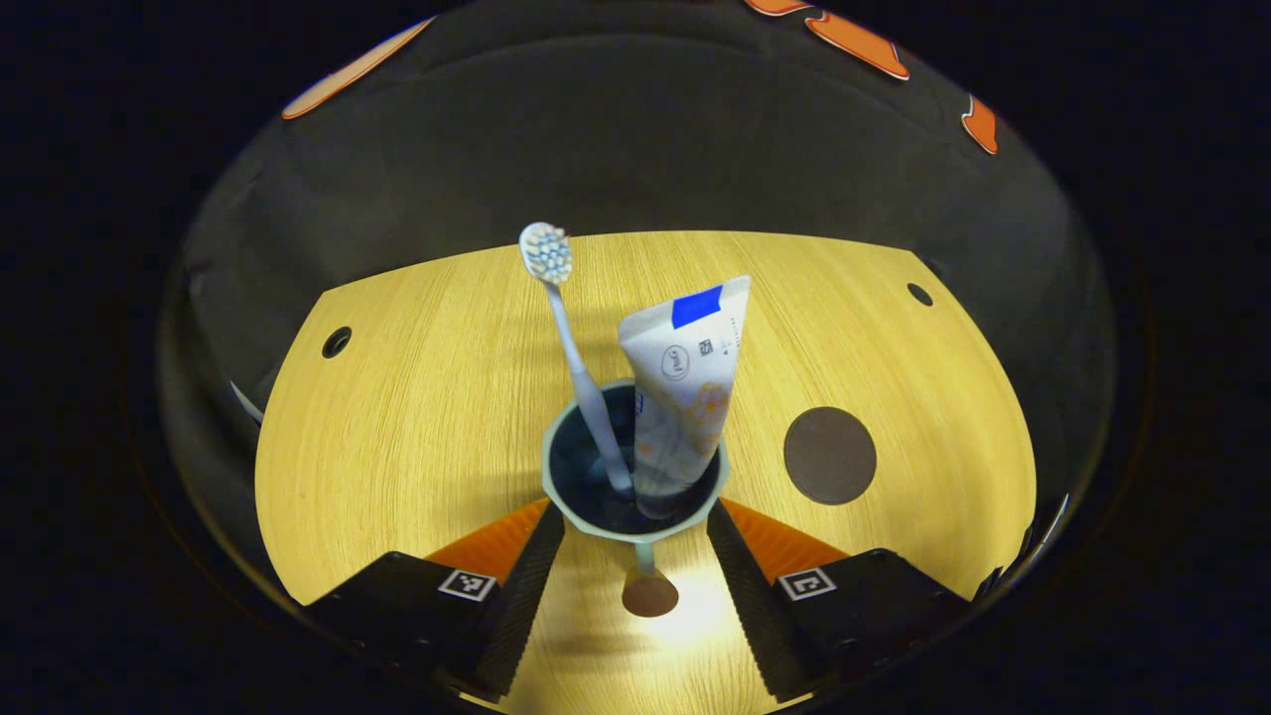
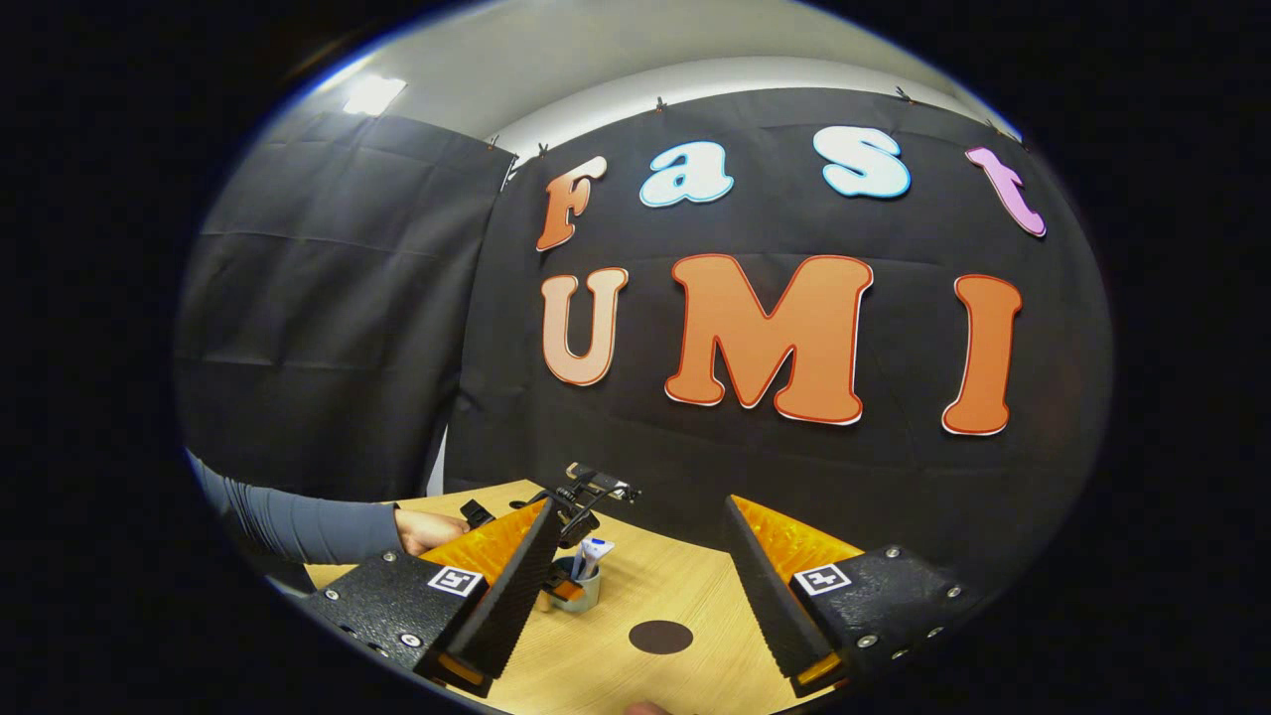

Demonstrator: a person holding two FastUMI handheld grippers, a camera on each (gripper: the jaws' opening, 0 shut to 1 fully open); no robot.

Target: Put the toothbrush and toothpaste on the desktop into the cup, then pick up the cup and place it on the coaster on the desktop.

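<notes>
In the left gripper view a pale teal cup point(image 1: 635, 516) stands between my left gripper's point(image 1: 635, 508) fingertips, which touch its rim on both sides. Inside it stand a white toothbrush point(image 1: 571, 338), head up, and a white toothpaste tube point(image 1: 685, 387) leaning right. The dark round coaster point(image 1: 829, 455) lies on the table just right of the cup. The right gripper view shows that cup point(image 2: 588, 596) farther off, a hand point(image 2: 427, 529) holding the left gripper over it, and the coaster point(image 2: 661, 637) nearer. My right gripper point(image 2: 640, 504) hangs open above the table with nothing in it.
The wooden table point(image 1: 417, 417) has a small round hole at its far left point(image 1: 337, 342) and another at its far right point(image 1: 919, 294). Black cloth walls close in behind it. A grey sleeve point(image 2: 298, 526) reaches in from the left.
</notes>
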